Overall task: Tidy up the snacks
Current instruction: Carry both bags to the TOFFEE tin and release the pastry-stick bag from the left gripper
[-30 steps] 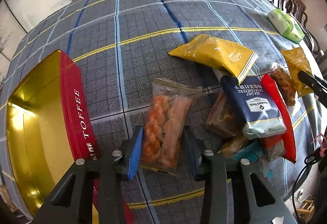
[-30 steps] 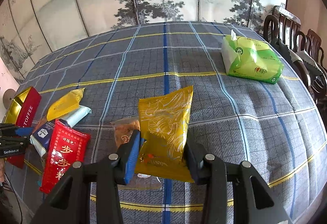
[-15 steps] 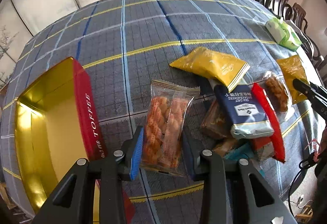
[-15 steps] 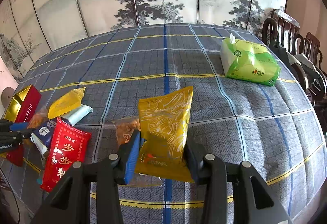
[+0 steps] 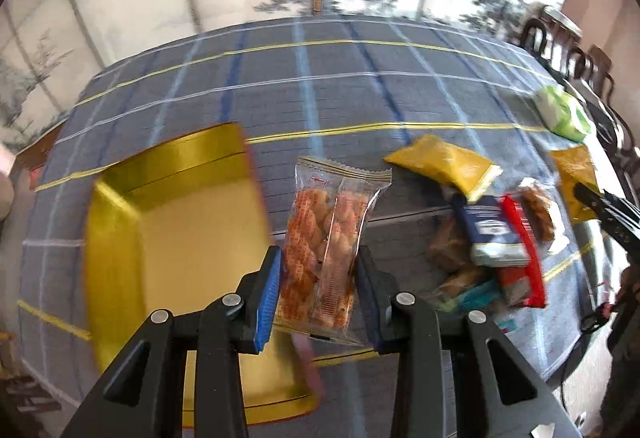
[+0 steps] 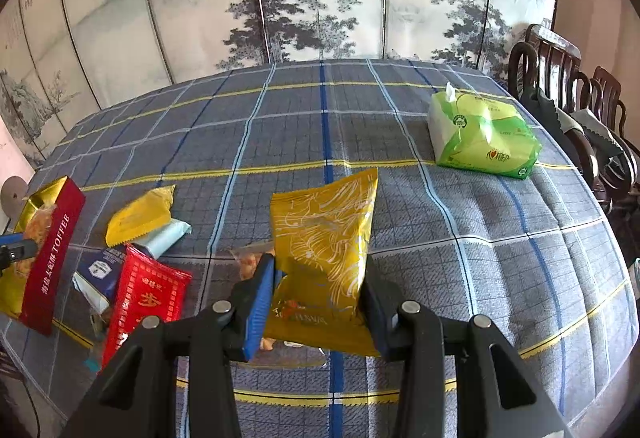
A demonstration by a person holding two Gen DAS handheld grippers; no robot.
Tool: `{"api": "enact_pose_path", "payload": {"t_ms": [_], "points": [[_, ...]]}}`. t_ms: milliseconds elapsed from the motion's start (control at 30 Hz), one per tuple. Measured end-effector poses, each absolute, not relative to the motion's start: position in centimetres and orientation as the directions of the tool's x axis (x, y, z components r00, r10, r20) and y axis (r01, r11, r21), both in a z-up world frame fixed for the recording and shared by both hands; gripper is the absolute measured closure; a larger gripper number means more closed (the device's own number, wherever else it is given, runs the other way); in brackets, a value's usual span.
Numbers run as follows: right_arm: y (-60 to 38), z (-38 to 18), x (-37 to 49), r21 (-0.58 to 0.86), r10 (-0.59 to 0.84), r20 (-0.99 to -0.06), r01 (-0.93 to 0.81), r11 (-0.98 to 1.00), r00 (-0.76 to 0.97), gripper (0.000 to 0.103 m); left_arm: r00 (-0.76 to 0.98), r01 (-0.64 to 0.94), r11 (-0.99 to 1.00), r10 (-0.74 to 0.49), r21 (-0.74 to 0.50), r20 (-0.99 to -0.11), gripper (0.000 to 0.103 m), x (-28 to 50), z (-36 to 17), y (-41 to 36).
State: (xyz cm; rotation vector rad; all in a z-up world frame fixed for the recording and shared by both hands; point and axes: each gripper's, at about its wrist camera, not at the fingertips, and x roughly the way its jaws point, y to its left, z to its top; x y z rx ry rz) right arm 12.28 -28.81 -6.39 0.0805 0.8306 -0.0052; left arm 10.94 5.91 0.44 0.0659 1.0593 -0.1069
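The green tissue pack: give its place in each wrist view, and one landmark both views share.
Left wrist: the green tissue pack lies far right, near the table's edge by the chairs.
Right wrist: it lies upper right on the cloth, beyond the yellow bag.
Shared landmark: the gold toffee tin, left in both.

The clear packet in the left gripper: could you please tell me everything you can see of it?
The clear packet is a see-through plastic wrapper with crimped ends and red print, holding orange twisted pastries. The left gripper pinches its lower part between the jaws, so it hangs lifted, upper end free, beside the gold tin and above the checked tablecloth. Nothing else touches it.
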Motion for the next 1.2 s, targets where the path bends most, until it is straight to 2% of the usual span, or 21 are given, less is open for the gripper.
{"api": "enact_pose_path", "payload": {"t_ms": [400,1200], "points": [[-25.5,-3.9,11.7,0.048,0.032,-0.706,0.003,0.999,0.708,0.061,0.418,-0.073,0.996,0.080,0.054,-0.905,0.071,9.0,-3.3,15.4],[-5.2,-3.1,10.9,0.090,0.316,-0.719,-0.369,0.925,0.619,0.061,0.379,-0.091,0.994,0.091,0.061,-0.921,0.070,7.1,-5.7,17.9]]}}
